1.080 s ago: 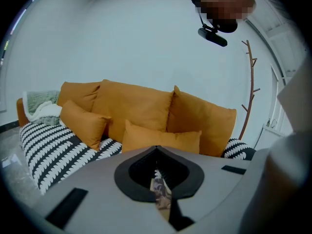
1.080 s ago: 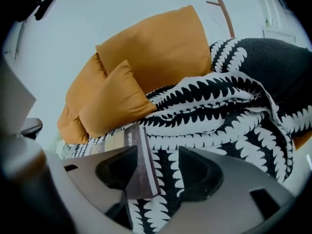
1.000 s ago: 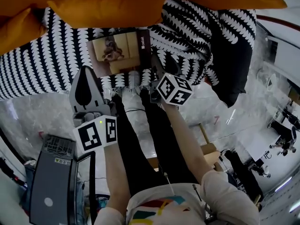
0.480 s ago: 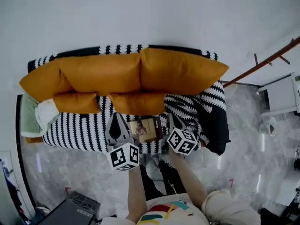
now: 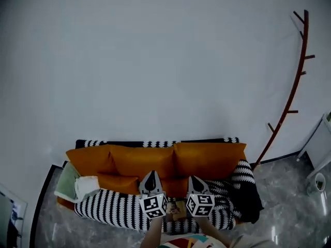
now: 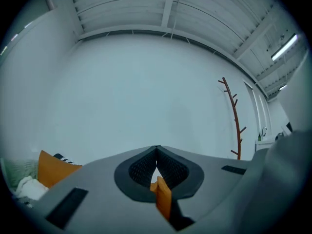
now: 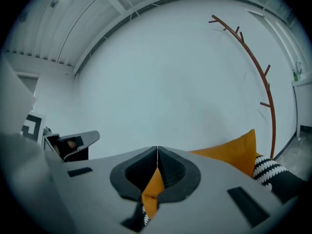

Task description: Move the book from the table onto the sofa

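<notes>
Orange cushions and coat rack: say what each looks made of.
Orange cushions: likely woven fabric, matte, with soft, puffy, rounded edges. Coat rack: thin curved reddish-brown pole with pegs, probably wood or painted metal; too small to tell which.

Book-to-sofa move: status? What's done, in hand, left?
Done: the book looks to lie on the sofa seat, though it is small in the head view. In hand: nothing. The left gripper is shut and empty, and the right gripper has just closed on nothing. Left: apparently nothing.

A living-room corner: a sofa with orange cushions, a coat stand and a bare white wall.
</notes>
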Motion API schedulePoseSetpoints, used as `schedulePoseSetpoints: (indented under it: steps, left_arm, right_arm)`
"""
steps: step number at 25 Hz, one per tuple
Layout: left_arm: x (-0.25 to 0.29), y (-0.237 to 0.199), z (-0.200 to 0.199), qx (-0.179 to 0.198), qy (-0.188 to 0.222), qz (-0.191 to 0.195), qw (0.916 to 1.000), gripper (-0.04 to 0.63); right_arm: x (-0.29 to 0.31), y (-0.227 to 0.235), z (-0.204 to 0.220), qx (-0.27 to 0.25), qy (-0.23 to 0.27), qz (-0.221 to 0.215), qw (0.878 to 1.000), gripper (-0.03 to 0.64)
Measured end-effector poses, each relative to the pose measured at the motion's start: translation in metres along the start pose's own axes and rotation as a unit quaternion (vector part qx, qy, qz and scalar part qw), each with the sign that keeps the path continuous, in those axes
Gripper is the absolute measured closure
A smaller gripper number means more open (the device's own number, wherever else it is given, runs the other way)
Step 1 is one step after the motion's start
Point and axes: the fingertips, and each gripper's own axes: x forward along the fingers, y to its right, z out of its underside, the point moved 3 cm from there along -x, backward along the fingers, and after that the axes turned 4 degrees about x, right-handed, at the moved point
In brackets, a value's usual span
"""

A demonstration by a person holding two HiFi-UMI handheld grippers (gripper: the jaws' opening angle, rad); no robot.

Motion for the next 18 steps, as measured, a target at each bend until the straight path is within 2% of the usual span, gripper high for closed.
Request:
schedulePoseSetpoints:
  steps: [7,18]
  left_arm:
    - [0.006,0.021,-0.002,0.021,-0.005,0.044,0.9988,0.589]
    - [0.022,0.047,0.005,0.021,-0.008,0.076,0.9968,0.589]
  right_arm:
    - [-0.001,0.017,0.001,-0.036,-0.004,0.051,0.998,0.603]
    - [-0.008,0.044,-0.004,-0.051,-0.005,0.087,0.995,0.603]
